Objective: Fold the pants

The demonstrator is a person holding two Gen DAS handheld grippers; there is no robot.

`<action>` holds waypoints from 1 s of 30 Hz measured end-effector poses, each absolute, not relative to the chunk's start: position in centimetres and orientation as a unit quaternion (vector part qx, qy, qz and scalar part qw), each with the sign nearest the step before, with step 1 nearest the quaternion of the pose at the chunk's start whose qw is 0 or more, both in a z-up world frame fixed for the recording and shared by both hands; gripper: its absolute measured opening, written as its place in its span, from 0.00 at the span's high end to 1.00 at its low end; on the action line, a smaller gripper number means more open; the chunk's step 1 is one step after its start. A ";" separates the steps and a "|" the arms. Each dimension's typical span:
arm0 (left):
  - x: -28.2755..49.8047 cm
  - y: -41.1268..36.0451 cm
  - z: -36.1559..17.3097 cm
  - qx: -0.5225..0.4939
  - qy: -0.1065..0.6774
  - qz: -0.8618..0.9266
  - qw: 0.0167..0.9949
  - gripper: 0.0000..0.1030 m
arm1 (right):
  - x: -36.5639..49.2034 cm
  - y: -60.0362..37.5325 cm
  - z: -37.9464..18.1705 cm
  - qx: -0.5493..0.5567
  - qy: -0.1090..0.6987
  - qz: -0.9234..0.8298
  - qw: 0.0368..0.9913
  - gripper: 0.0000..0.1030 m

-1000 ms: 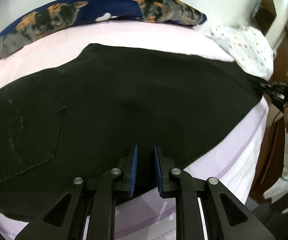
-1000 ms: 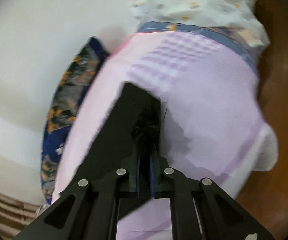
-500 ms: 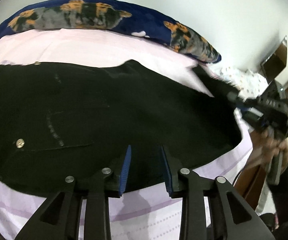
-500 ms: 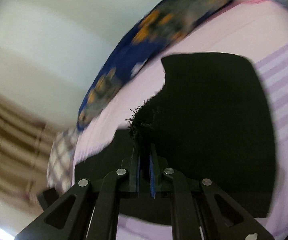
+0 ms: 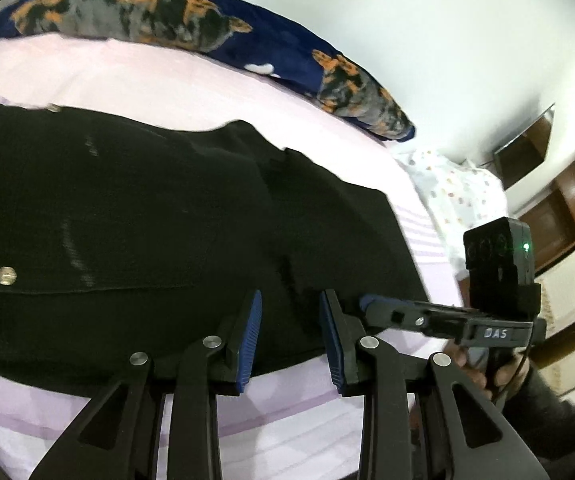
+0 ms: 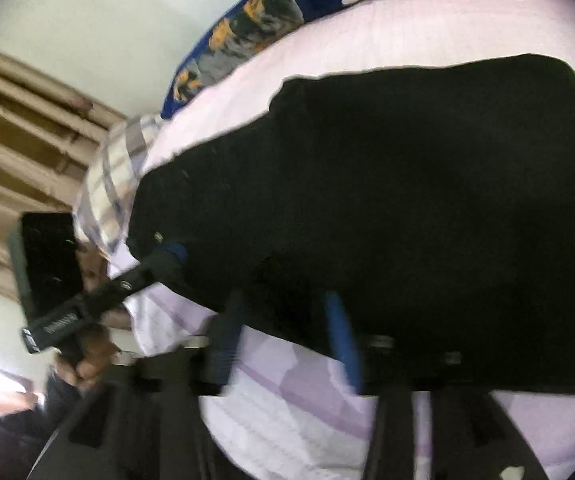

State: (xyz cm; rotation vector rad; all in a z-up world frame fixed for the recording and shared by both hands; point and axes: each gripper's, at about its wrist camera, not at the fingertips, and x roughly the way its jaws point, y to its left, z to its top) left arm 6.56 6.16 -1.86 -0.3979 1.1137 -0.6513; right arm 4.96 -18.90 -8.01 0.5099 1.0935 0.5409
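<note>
Black pants (image 5: 147,220) lie on the pink bed sheet (image 5: 147,76), the leg end folded back over the seat part; a back pocket with a rivet (image 5: 6,275) shows at left. My left gripper (image 5: 290,312) is open and empty at the pants' near edge. My right gripper (image 6: 283,320) is open, its view blurred, fingers spread over the near edge of the pants (image 6: 407,200). In the left wrist view the right gripper's fingertip (image 5: 367,302) rests at the pants' edge. In the right wrist view the left gripper's fingertip (image 6: 171,252) touches the pants' left end.
A navy cushion with an orange and grey print (image 5: 207,40) lies along the wall at the far side of the bed. A white dotted pillow (image 5: 459,192) is at right, a checked pillow (image 6: 115,184) at the other end. Wooden furniture (image 5: 559,216) stands beyond.
My right gripper carried the pant leg end across over the seat part, then opened and let it go. My left gripper has opened wider.
</note>
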 end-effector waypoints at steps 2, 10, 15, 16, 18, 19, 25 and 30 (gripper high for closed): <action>7.0 5.6 -2.0 -0.201 0.524 -0.313 0.766 0.69 | 4.7 -19.8 -7.1 0.256 0.492 0.235 0.798 0.53; 9.1 3.4 -4.2 -0.275 0.584 -0.333 0.687 0.69 | 2.7 -25.3 -6.4 0.392 0.423 0.115 0.809 0.50; 10.3 2.1 -5.9 -0.283 0.610 -0.309 0.672 0.69 | 3.1 -25.8 -7.1 0.386 0.428 0.092 0.812 0.50; 10.4 1.9 -6.2 -0.283 0.614 -0.303 0.671 0.69 | 3.0 -26.0 -7.2 0.387 0.429 0.093 0.811 0.50; 10.6 1.7 -6.7 -0.280 0.619 -0.295 0.672 0.69 | 3.2 -26.0 -7.5 0.393 0.432 0.094 0.807 0.50; 10.7 1.6 -7.0 -0.279 0.623 -0.289 0.672 0.69 | 3.3 -26.0 -7.6 0.394 0.432 0.094 0.806 0.50; 10.8 1.4 -8.4 -0.292 0.625 -0.283 0.666 0.69 | 3.5 -26.1 -7.6 0.399 0.432 0.100 0.803 0.50; 10.8 1.3 -8.7 -0.305 0.631 -0.282 0.655 0.69 | 3.6 -26.2 -7.8 0.406 0.433 0.097 0.799 0.50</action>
